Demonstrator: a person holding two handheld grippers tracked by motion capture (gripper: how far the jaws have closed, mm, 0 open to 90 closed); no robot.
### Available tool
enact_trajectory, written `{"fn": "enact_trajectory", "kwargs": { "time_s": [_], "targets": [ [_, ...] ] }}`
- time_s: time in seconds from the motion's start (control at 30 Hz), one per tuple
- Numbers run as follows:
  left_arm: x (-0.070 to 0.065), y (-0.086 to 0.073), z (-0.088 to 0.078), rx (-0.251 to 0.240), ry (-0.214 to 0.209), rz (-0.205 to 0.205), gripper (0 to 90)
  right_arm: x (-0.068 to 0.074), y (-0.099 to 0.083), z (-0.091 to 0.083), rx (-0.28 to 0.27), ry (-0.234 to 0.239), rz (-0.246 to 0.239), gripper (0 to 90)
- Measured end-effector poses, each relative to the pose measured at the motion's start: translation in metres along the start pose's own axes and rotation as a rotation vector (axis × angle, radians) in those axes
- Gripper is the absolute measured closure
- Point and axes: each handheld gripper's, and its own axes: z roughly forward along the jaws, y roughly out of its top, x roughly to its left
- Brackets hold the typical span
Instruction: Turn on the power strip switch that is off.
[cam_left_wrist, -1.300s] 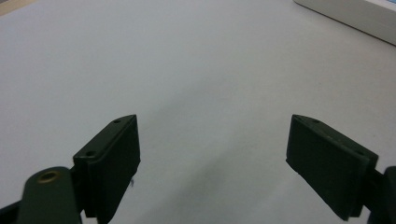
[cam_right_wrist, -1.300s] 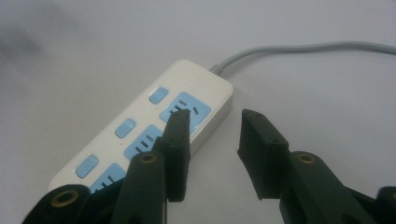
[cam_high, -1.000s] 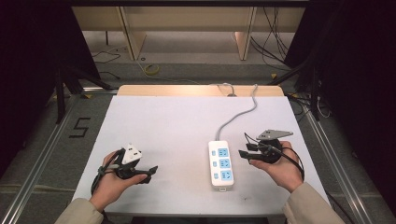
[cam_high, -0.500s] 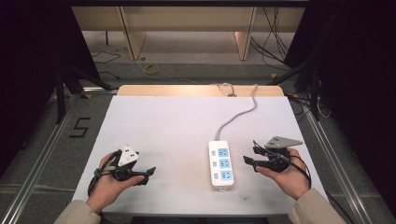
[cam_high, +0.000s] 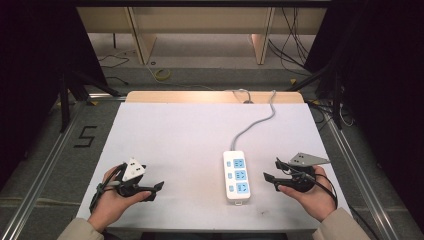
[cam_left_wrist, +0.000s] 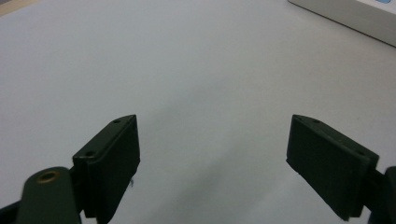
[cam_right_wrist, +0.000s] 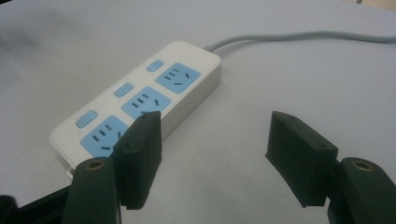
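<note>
Beside right gripper (cam_right_wrist: 212, 158) jaws, power strip (cam_right_wrist: 140, 100)

The right gripper (cam_high: 271, 170) is drawn back rightward and nearer the table's near edge, apart from the power strip (cam_high: 236, 176); the left gripper (cam_high: 159, 187) is barely shifted

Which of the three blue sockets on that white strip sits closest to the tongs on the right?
The blue socket at the cable-free end of the white plastic power strip: socket lies just beyond the right tongs; the other two sit nearer the grey cable.

High overhead view; two close low views, perhaps sharing the power strip (cam_high: 236, 176).
</note>
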Motion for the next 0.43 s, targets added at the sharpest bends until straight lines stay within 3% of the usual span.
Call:
{"fn": "enact_trajectory", "kwargs": {
  "time_s": [0.43],
  "targets": [
    [-0.0004, 0.0014, 0.0033, 0.008, -0.001, 0.011, 16.7, 0.0003, -0.0036, 0.0001, -0.006, -0.002, 0.009, 33.5]
  ]
}}
